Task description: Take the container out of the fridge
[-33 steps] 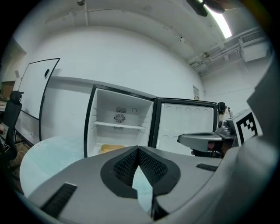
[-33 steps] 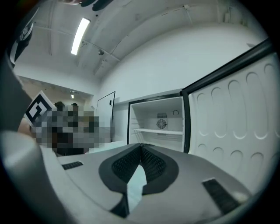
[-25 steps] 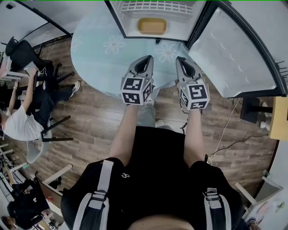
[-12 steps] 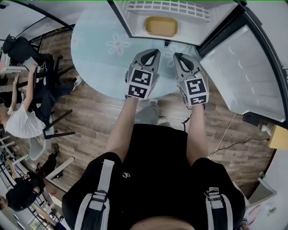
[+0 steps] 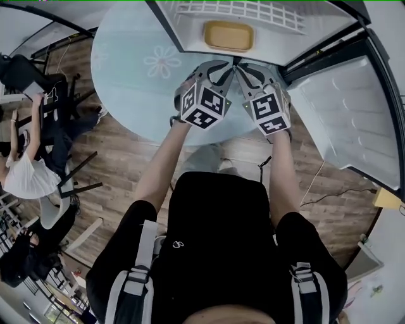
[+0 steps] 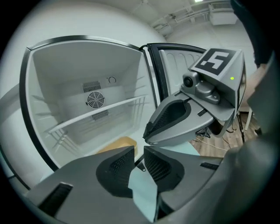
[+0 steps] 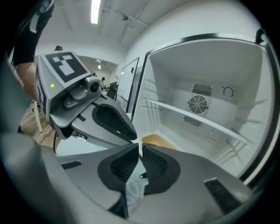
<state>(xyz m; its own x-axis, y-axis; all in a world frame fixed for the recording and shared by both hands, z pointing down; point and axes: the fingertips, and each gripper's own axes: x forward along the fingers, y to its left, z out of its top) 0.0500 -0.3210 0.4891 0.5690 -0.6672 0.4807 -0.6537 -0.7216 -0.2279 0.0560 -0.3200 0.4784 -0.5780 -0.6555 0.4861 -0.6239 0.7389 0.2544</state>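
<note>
1 container (image 5: 228, 35) — yellow — sits in the open fridge (image 5: 187, 29).

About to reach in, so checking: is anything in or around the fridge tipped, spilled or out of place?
Nothing stands out. The yellow container sits flat on the fridge floor under the wire shelf, with no spill showing, and the door is swung wide open.

Left hand-held gripper (image 5: 223, 67), right hand-held gripper (image 5: 245, 69) nearer fridge (image 5: 285, 37), converged; left jaws opening, empty.
</note>
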